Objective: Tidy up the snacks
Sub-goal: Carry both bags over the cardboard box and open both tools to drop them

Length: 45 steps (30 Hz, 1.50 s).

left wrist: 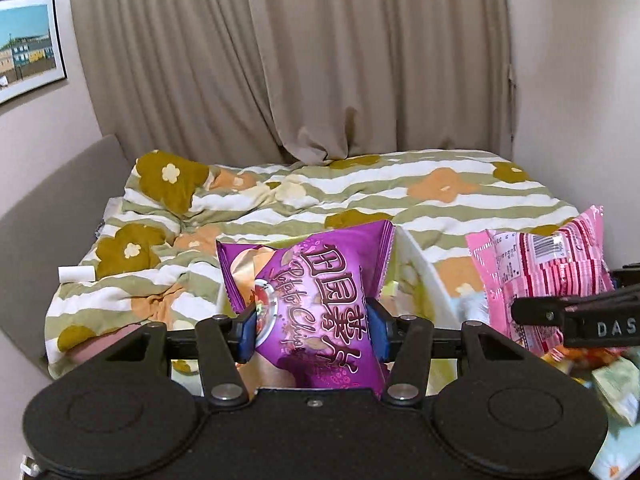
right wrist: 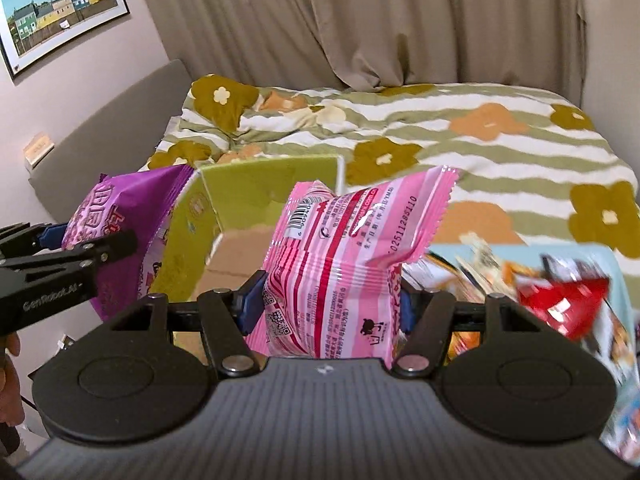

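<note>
The left gripper (left wrist: pixel 314 326) holds the chip bag (left wrist: pixel 316 280) between its pads, above the open box (right wrist: pixel 256 216). The right gripper (right wrist: pixel 326 306) holds the striped packet (right wrist: pixel 344 264) to the right of the chip bag. The box stands on the near part of the bed (right wrist: pixel 460 148). A heap of snack packets (right wrist: pixel 560 292) lies right of the box. The curtain (left wrist: pixel 320 60) hangs behind the bed; a framed picture (right wrist: pixel 60 8) hangs on the left wall.

2 held snack bags: 1 purple chip bag (left wrist: pixel 316 300), 1 pink packet (right wrist: pixel 340 272).
</note>
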Each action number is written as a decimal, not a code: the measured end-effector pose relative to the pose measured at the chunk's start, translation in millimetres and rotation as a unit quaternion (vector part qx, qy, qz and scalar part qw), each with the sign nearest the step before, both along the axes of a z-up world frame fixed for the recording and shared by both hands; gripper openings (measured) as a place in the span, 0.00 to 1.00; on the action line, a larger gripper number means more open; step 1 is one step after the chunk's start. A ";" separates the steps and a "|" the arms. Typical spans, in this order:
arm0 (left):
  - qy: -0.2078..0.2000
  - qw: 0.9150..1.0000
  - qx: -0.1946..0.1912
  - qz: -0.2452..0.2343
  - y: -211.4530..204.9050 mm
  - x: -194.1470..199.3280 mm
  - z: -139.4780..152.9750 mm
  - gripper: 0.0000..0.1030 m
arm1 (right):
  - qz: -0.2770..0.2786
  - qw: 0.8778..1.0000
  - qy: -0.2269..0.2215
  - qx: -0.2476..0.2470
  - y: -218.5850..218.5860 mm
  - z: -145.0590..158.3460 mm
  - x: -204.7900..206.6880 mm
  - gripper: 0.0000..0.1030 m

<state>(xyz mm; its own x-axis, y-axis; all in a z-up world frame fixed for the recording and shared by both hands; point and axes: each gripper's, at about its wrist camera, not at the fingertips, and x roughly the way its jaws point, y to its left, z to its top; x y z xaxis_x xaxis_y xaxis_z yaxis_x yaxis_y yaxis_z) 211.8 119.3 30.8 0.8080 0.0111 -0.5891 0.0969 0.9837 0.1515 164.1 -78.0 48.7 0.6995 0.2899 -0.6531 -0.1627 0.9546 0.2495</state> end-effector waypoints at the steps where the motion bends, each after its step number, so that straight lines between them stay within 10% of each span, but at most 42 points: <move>1: 0.005 1.000 -0.002 0.000 5.6 10.9 -1.0 0.56 | 0.002 1.000 0.000 -0.001 6.9 0.7 7.7 0.75; 16: 0.113 0.992 -0.023 -0.052 45.6 145.2 -68.9 0.58 | -0.042 0.997 0.044 -0.047 88.9 -31.0 115.2 0.76; 19: 0.124 0.990 -0.029 -0.059 49.9 154.5 -75.8 0.86 | -0.053 0.996 0.057 -0.054 92.3 -37.5 124.0 0.76; 41: 0.085 0.995 -0.044 0.007 83.6 102.1 -42.8 0.96 | 0.014 0.993 0.044 -0.108 125.2 -42.5 169.3 0.78; 45: 0.085 0.995 -0.044 0.022 85.9 98.1 -44.2 0.96 | 0.027 0.991 0.047 -0.123 131.8 -50.1 177.4 0.96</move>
